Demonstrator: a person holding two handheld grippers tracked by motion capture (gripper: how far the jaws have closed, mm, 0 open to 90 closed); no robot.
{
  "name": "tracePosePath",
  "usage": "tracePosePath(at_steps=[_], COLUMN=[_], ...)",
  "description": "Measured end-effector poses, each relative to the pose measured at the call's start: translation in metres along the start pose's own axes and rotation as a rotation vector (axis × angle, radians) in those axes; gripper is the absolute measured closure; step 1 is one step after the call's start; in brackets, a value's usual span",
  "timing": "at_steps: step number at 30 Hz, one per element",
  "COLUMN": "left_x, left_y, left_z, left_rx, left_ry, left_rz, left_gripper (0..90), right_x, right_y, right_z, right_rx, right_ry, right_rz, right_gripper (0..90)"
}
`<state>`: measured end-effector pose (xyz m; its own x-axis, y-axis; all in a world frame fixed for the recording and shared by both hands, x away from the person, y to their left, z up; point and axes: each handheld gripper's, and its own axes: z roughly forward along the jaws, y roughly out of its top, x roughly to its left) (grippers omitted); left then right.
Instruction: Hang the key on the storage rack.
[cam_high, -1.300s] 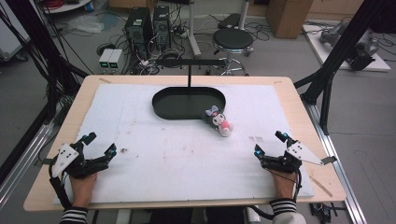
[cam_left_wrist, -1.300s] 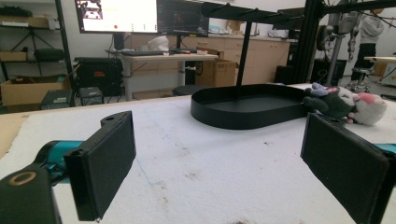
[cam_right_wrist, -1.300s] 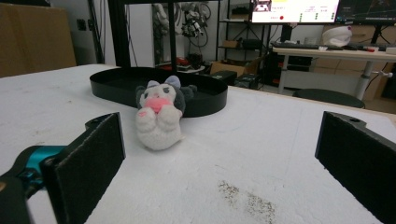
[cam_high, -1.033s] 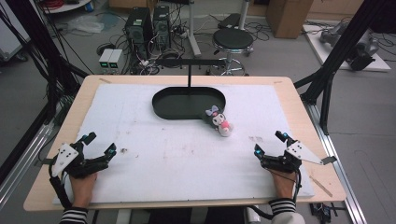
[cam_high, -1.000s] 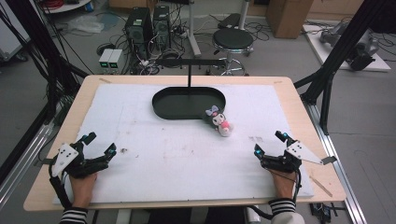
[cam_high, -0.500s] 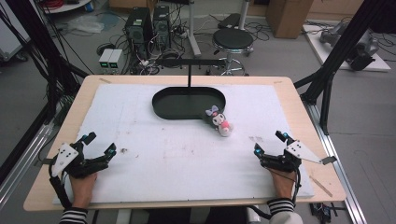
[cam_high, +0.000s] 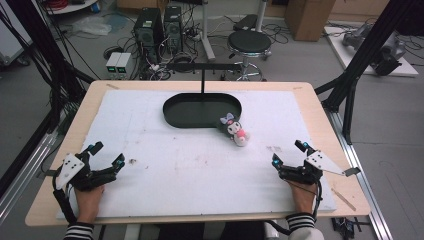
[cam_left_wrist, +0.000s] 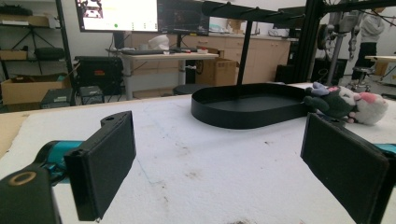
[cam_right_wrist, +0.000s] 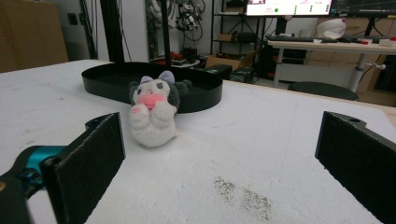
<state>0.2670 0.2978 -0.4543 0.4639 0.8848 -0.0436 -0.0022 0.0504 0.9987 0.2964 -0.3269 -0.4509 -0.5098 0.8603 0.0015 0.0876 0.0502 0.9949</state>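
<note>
Plush toy (cam_high: 235, 130) lay on the white surface (cam_high: 190, 165), touching the black oval tray (cam_high: 200, 111) rim — untouched; left gripper (cam_high: 102, 161) and right gripper (cam_high: 289, 154) rested near edge, jaws spread, empty — nothing evidently begun.

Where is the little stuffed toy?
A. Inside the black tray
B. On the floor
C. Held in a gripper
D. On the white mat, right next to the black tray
D: the stuffed toy lies on the white mat against the outside wall of the black tray, with no gripper on it.
</note>
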Motion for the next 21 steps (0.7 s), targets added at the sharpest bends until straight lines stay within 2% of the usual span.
tracePosePath(at_steps=[13, 21], left_x=[0.0, 0.0], left_y=[0.0, 0.0], left_z=[0.0, 0.0], left_rx=[0.003, 0.001], left_ry=[-0.001, -0.001], left_rz=[0.009, 0.007], left_gripper=[10.6, 10.6], right_x=[-0.001, -0.001], right_y=[0.0, 0.007], right_z=[0.0, 0.01], right_rx=[0.003, 0.083], right_ry=[0.005, 0.02], right_rz=[0.011, -0.009], right_gripper=[0.5, 0.4])
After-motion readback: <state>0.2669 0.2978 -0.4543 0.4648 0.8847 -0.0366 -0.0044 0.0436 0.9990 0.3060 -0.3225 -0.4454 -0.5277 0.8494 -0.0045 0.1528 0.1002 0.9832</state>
